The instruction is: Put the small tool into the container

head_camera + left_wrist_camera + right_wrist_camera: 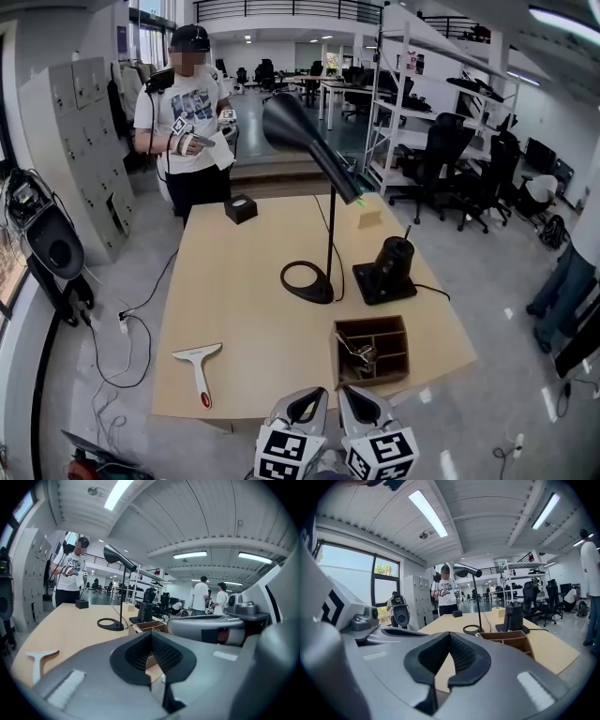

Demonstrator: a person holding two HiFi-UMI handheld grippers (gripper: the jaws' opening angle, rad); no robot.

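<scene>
Grippers at table [244, 281] edge: left [317, 391], right [350, 390], fingers of each pressed together, empty. Box [372, 352] just ahead of right fingers, metal piece [361, 353] inside. Scraper [199, 370] lay flat, well left of left fingers. Lamp [289, 124] beyond.

desk lamp [287, 125] and black box [241, 208] on table [239, 291]

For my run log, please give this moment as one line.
left tongs: shut, empty | right tongs: shut, empty | scraper: on table, untouched | container: on table, right of scraper
</scene>
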